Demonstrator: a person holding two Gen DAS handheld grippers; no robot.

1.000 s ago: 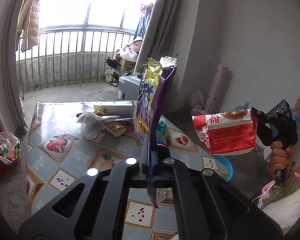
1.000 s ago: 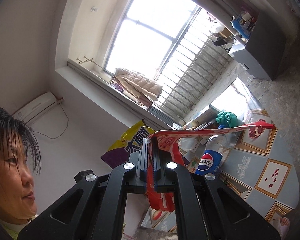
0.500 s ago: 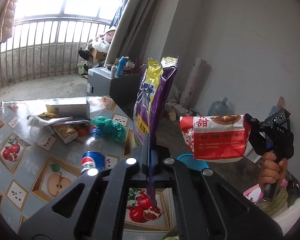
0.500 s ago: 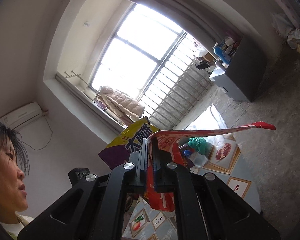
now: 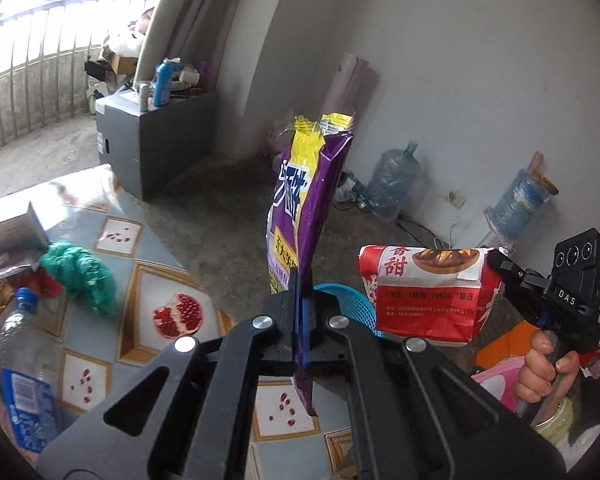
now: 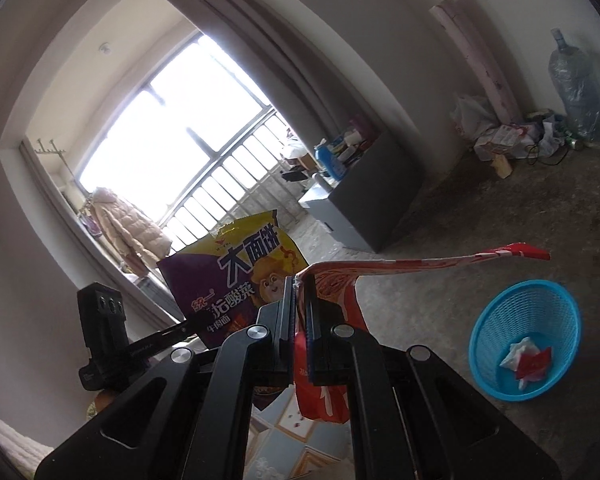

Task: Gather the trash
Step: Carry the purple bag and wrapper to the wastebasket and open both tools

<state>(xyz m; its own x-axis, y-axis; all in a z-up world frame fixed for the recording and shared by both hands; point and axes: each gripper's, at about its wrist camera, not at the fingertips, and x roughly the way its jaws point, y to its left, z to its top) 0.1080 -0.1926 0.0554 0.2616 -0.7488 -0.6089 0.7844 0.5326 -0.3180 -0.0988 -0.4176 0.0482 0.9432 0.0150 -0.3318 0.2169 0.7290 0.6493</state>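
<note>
Two wrappers are carried off the table and toward the bin. The purple bag (image 5: 304,216) is held upright at the centre of the left wrist view, pinched near its lower edge by the left gripper (image 5: 300,320), whose jaws are pressed together on the film. The red bag (image 5: 424,292) is seen at the right of that frame, clamped at its right edge by the right gripper (image 5: 496,260); in the right wrist view it is folded flat between fully closed jaws, its top flap stretched out toward the right.

Over the last second the views have swung away from the table (image 5: 148,280), now pushed to the lower left of the left wrist frame, and the blue basket (image 6: 528,336) has come fully into sight at the lower right of the right wrist frame, with a few scraps already lying inside. Both loads are judged near the drop, though neither is yet over the rim. A bottle (image 5: 24,368) and green wad (image 5: 84,272) are left on the table, so more collecting is judged to remain.
</note>
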